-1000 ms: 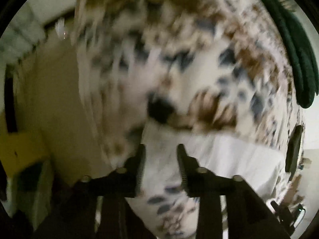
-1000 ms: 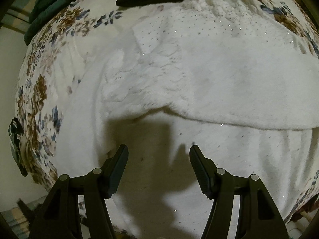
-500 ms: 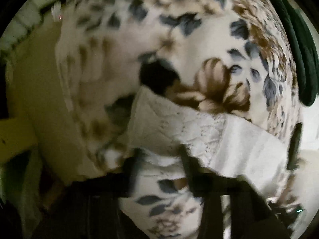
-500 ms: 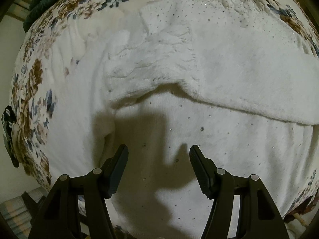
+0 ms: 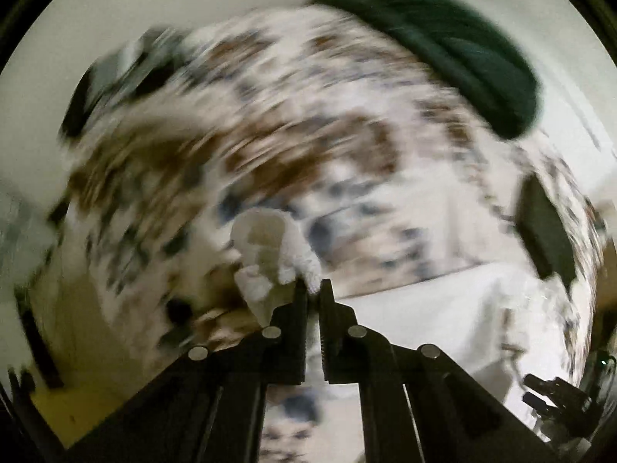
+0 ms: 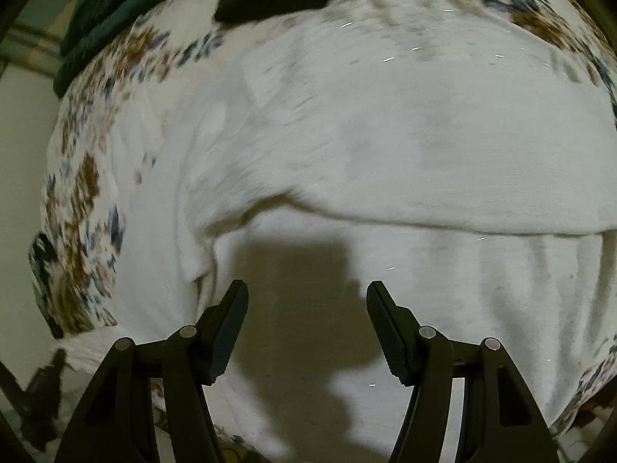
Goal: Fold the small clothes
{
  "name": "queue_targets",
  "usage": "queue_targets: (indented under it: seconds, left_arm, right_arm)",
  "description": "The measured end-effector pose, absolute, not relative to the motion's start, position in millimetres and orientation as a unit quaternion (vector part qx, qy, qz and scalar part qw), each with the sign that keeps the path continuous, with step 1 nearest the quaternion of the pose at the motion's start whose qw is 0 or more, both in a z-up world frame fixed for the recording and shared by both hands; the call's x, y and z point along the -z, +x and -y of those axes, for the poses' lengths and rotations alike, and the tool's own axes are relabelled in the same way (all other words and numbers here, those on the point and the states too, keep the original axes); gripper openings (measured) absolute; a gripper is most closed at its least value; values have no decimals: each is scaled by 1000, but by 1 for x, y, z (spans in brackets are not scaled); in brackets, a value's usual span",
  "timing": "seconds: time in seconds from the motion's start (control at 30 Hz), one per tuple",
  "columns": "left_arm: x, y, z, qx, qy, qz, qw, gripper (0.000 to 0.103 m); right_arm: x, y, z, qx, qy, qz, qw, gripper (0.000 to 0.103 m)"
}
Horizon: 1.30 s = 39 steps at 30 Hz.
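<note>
White knit sweater [image 6: 385, 146] lies on floral bedspread [image 6: 85, 177]. Left gripper [image 5: 313, 289] fingers clenched on the sweater's bunched edge; right gripper [image 6: 307, 297] fingers released, hovering above.

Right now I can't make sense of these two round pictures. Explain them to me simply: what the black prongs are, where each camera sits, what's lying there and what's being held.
No robot arm here: a person holds a two-finger clamp in each hand, and a wide-angle camera on each clamp looks forward along its fingers. That is why the pictures look round and bulged, with black prongs at the bottom.

The blurred picture is from the left hand. The left gripper is shut on a bunched bit of the white knitted garment, the fabric pinched between its fingers.

The other picture is from the right hand. The right gripper is open and holds nothing; it points down over the same garment, which is spread on a flowered bedcover.

A dark green cloth lies at the cover's far edge.
</note>
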<state>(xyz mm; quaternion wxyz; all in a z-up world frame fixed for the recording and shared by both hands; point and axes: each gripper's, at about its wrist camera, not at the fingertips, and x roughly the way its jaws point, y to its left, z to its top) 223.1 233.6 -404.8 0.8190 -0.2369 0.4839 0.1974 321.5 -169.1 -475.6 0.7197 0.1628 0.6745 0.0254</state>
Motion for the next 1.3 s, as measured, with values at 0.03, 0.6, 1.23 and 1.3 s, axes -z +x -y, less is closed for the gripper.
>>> queue_targets:
  seconds: [0.03, 0.6, 1.23, 1.3]
  left_arm:
    - [392, 240, -212, -176, -220, -476, 833, 3]
    - [372, 402, 253, 182, -82, -495, 846, 4]
    - [403, 366, 118, -38, -31, -498, 866, 88]
    - [418, 357, 77, -85, -47, -518, 850, 88]
  right_arm:
    - [473, 323, 180, -22, 165, -673, 721, 66]
    - [452, 336, 470, 102, 196, -642, 734, 66]
    - [465, 373, 492, 16, 312, -624, 716, 67]
    - [471, 391, 471, 7, 293, -638, 712, 68]
